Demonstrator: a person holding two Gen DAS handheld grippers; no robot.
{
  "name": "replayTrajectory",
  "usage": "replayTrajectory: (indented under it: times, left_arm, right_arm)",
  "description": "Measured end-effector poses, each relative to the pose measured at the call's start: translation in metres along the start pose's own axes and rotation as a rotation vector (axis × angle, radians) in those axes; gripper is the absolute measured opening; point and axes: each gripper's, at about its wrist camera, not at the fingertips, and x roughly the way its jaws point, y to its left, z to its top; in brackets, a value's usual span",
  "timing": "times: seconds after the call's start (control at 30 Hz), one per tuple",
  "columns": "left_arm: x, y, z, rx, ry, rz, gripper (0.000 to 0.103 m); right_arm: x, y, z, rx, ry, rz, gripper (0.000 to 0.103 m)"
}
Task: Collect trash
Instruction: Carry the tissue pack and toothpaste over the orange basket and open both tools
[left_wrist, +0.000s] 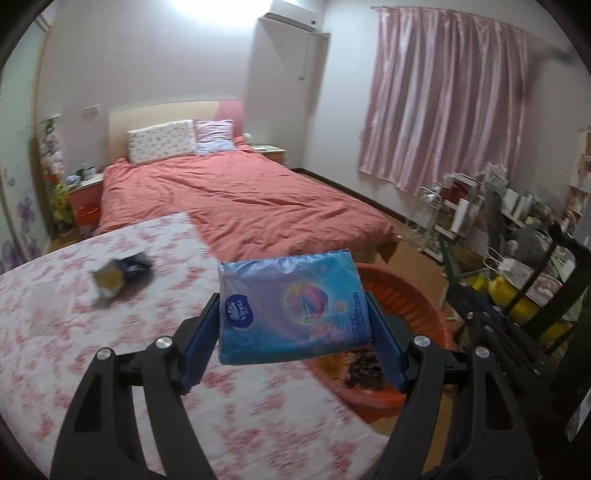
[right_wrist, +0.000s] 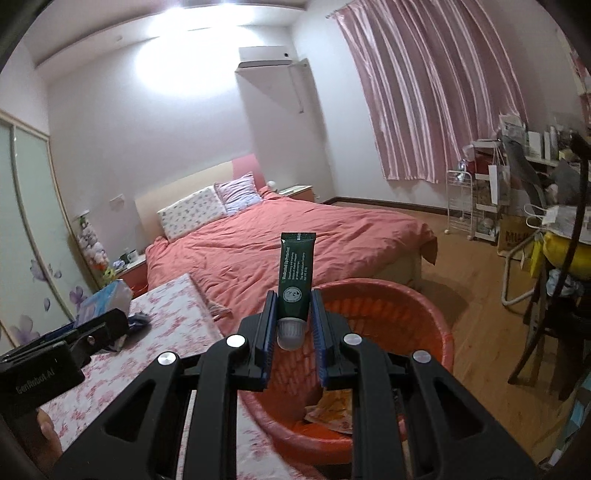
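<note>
My left gripper (left_wrist: 293, 314) is shut on a blue tissue pack (left_wrist: 291, 306) and holds it above the table edge, beside the orange basin (left_wrist: 413, 302). My right gripper (right_wrist: 293, 306) is shut on a dark green tube (right_wrist: 296, 280), cap toward me, held over the orange basin (right_wrist: 399, 314). The basin holds a yellow wrapper (right_wrist: 332, 410) and a dark wrapper (left_wrist: 364, 371). On the floral table (left_wrist: 110, 332) lie a yellow and dark wrapper (left_wrist: 118, 277) and a clear plastic piece (left_wrist: 48, 302). The left gripper and its tissue pack (right_wrist: 107, 299) show at the left of the right wrist view.
A bed with a pink cover (left_wrist: 236, 195) stands behind the table. A dark chair (right_wrist: 554, 332), a white rack (right_wrist: 476, 199) and cluttered shelves (left_wrist: 517, 221) stand at the right. Wooden floor (right_wrist: 480, 280) lies around the basin.
</note>
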Motion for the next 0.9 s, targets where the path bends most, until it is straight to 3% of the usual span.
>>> replayTrajectory:
  times: [0.27, 0.6, 0.73, 0.9]
  left_arm:
    - [0.053, -0.032, -0.004, 0.029, 0.067, -0.072, 0.073]
    - [0.119, -0.04, -0.013, 0.049, 0.167, -0.107, 0.074]
    - [0.137, -0.036, -0.024, 0.048, 0.213, -0.1, 0.075]
    - [0.144, -0.023, -0.031, 0.035, 0.238, -0.085, 0.079]
  right_arm:
    - [0.015, -0.029, 0.004, 0.04, 0.015, -0.009, 0.018]
    - [0.042, -0.057, -0.001, 0.111, 0.077, 0.031, 0.02]
    - [0.046, -0.062, -0.003, 0.113, 0.089, 0.022, 0.04]
    - [0.05, -0.06, -0.008, 0.118, 0.12, 0.003, 0.041]
